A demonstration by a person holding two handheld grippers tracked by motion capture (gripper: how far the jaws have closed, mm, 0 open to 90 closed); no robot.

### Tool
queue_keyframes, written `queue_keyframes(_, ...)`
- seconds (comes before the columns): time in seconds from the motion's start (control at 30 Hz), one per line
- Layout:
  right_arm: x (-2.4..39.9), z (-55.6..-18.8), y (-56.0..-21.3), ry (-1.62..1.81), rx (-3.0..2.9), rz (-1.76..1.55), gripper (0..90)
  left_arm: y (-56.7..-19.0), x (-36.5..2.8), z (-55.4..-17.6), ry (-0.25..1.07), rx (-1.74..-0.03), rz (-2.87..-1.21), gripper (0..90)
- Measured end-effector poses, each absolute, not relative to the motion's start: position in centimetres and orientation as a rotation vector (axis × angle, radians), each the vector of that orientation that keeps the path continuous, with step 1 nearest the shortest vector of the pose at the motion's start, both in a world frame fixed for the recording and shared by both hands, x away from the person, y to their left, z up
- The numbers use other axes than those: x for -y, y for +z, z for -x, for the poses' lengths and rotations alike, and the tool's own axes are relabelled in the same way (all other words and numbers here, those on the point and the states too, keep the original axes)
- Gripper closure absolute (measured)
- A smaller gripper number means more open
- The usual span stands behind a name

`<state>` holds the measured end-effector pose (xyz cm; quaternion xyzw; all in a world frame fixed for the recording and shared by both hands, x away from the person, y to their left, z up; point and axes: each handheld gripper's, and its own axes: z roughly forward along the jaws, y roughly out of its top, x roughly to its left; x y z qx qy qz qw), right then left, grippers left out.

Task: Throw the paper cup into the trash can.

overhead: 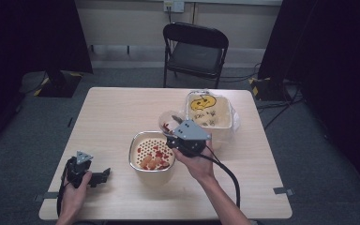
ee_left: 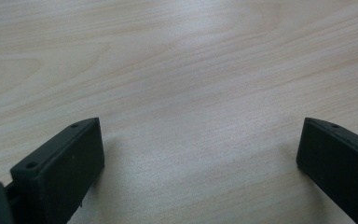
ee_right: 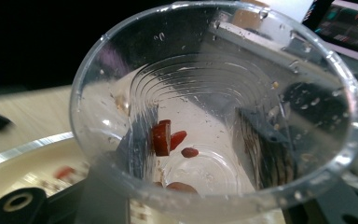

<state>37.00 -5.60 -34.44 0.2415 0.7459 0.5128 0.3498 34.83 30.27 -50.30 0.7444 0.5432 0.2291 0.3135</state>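
**Cup held over the strainer, left gripper resting**

In the high view, the right gripper (overhead: 177, 132) is at the centre of the frame, and its jaws are clenched on a clear plastic cup (overhead: 169, 122). The cup is tilted, with its mouth toward the camera of that gripper. In the right gripper view the cup (ee_right: 214, 112) takes most of the frame; the dark jaws are seen through its wet walls on both sides. A few red pieces (ee_right: 168, 140) stick to the inner wall near the bottom, and small water drops cover the plastic.

Just below and left of the cup in the high view stands a metal strainer (overhead: 153, 151) with a perforated inside, and red and orange pieces lie in it. Its rim (ee_right: 23, 151) shows at the lower left of the right gripper view.

To the upper right of the cup stands a white bin (overhead: 210, 115) lined with a clear bag. On its inner wall there is a yellow drawing and some dark handwriting, too small to read.

The left gripper (overhead: 104, 174) lies at the lower left of the table (overhead: 122, 108), well apart from the strainer. Its jaws are released, wide apart, with only bare wood between them.
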Motion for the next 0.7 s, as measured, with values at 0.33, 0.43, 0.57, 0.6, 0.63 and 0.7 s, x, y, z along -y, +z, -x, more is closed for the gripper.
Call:
queue_keyframes(0.33, 6.8, -38.4, -33.2, 1.636, -1.958, -0.791, 51.0, -50.3, -30.3, -34.8, 0.605, -1.428, -1.967, 0.2)
queue_keyframes(0.43, 7.2, -38.9, -32.5, 1.65, -1.948, -0.799, 51.0, -50.3, -30.3, -34.8, 0.605, -1.429, -1.967, 0.2)
queue_keyframes(0.57, 8.0, -39.7, -31.5, 1.641, -1.938, -0.818, 51.0, -50.3, -30.3, -34.8, 0.605, -1.429, -1.967, 0.2)
queue_keyframes(0.6, 8.3, -40.0, -31.3, 1.632, -1.932, -0.824, 51.0, -50.3, -30.3, -34.8, 0.604, -1.429, -1.966, 0.2)
queue_keyframes(0.63, 8.5, -40.2, -31.1, 1.625, -1.931, -0.829, 51.0, -50.3, -30.3, -34.8, 0.605, -1.429, -1.967, 0.2)
queue_keyframes(0.7, 9.0, -40.7, -30.7, 1.607, -1.922, -0.834, 51.0, -50.3, -30.3, -34.8, 0.605, -1.429, -1.967, 0.2)
